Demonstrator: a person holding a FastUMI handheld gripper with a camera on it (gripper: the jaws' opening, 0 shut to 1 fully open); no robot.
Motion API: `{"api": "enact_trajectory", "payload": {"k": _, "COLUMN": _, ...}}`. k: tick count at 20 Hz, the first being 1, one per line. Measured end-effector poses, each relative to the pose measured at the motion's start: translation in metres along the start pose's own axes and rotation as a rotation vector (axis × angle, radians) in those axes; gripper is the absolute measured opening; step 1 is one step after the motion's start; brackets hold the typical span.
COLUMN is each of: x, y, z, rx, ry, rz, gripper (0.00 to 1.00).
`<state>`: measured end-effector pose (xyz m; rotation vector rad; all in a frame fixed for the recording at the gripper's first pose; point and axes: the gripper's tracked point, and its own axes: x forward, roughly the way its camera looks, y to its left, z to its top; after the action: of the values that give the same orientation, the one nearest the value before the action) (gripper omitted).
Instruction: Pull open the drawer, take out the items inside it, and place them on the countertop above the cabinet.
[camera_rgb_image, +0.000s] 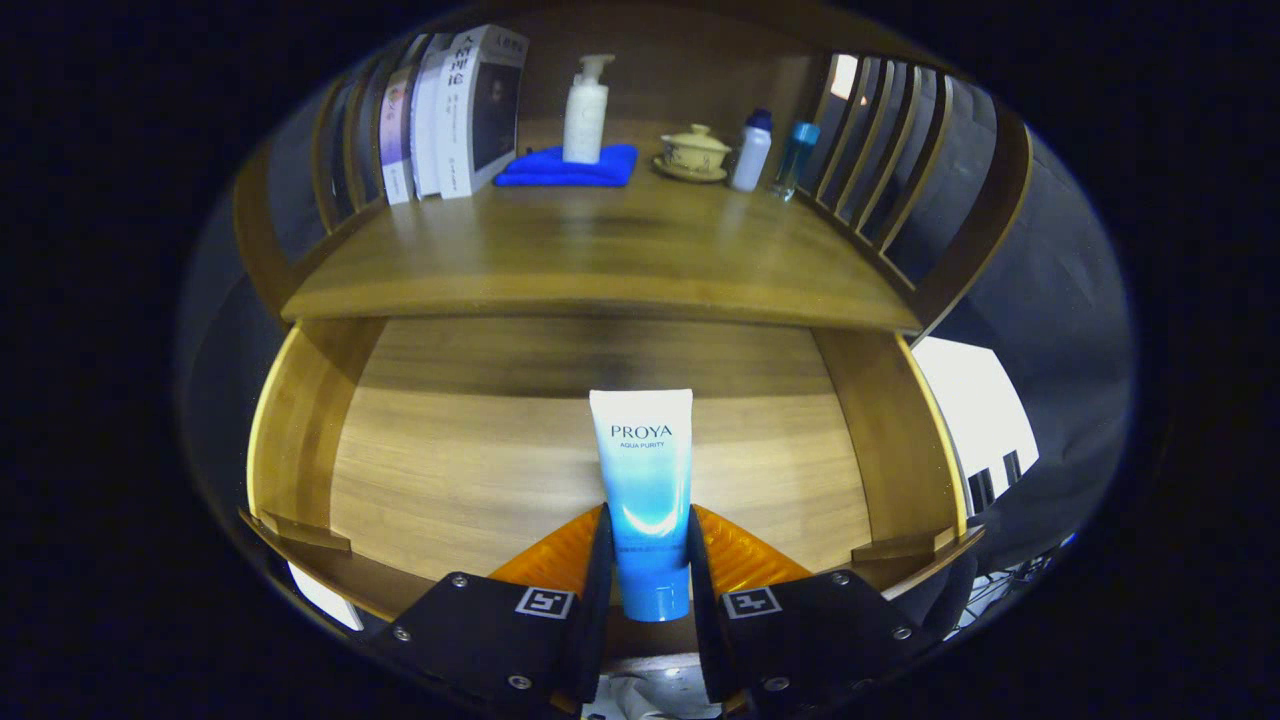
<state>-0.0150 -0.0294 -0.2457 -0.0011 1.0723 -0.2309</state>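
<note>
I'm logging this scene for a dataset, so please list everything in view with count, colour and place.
tube: one, white fading to blue, cap toward the camera, between the fingers over the open drawer.
drawer: one, wooden, pulled open below the countertop.
countertop: one, brown wood, above the drawer.
books: several, mostly white, upright at the countertop's back left.
cloth: one, blue, folded, beside the books.
pump bottle: one, white, standing on the cloth.
lidded cup: one, cream, on a saucer, right of the cloth.
small bottles: two, one white with a dark cap, one blue, right of the cup.
hand-held gripper: one, both fingers pressing the tube's sides.
</note>
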Motion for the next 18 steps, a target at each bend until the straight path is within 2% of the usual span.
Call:
{"api": "enact_trajectory", "payload": {"k": 9, "x": -0.021, "y": -0.001, "z": 0.075, "rx": 0.001, "ry": -0.146, "rz": 0.006, "gripper": 0.4}}
{"api": "enact_trajectory", "payload": {"k": 18, "x": 0.009, "y": -0.008, "z": 0.135, "rx": -0.002, "ry": -0.226, "rz": 0.01, "gripper": 0.4}}
